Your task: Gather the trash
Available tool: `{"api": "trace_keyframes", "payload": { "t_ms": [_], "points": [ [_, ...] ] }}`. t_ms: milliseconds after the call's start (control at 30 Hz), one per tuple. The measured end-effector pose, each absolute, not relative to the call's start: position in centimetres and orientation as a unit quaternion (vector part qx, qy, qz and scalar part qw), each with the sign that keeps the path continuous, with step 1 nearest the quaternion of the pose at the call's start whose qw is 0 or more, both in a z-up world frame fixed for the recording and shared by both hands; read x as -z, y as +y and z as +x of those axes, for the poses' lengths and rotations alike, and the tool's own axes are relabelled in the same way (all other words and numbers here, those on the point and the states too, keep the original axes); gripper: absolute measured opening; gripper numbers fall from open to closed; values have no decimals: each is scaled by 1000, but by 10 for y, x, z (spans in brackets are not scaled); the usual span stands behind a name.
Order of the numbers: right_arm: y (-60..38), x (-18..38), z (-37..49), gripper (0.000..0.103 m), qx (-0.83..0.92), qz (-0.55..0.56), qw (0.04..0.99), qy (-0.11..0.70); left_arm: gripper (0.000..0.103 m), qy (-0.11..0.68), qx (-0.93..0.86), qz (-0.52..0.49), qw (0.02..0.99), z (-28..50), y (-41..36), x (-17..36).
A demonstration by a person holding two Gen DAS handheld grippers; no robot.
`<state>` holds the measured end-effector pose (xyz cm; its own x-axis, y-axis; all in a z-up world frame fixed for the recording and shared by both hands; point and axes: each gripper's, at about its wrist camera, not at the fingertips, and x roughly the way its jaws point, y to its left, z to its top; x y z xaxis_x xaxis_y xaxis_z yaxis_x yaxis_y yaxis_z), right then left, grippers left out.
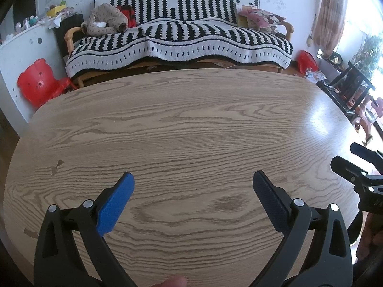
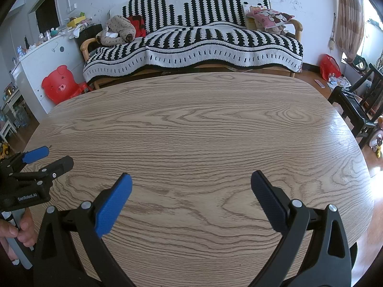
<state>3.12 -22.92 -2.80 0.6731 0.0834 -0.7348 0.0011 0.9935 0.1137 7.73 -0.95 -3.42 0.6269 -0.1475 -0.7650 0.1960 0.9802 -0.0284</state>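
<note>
My left gripper (image 1: 193, 179) hangs open over the near part of a wood-grain oval table (image 1: 191, 124), nothing between its blue-padded fingers. My right gripper (image 2: 191, 179) is also open above the same table (image 2: 203, 124), empty. Each gripper shows in the other's view: the right gripper (image 1: 347, 157) at the right edge, the left gripper (image 2: 55, 155) at the left edge, held by a hand (image 2: 16, 229). No trash shows on the tabletop in either view.
Behind the table stands a sofa under a black-and-white striped blanket (image 2: 191, 45), with clothes (image 2: 117, 32) and a cushion (image 2: 270, 18) on it. A red bear-shaped stool (image 2: 61, 83) sits at left, a red bag (image 2: 330, 67) and dark chair (image 2: 354, 105) at right.
</note>
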Motion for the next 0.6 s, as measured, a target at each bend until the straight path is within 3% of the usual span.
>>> {"api": "trace_keyframes", "payload": {
  "t_ms": [600],
  "points": [
    [-230, 28, 31, 96, -22, 51, 913, 404, 96, 419, 71, 33, 905, 77, -7, 31]
  ]
}}
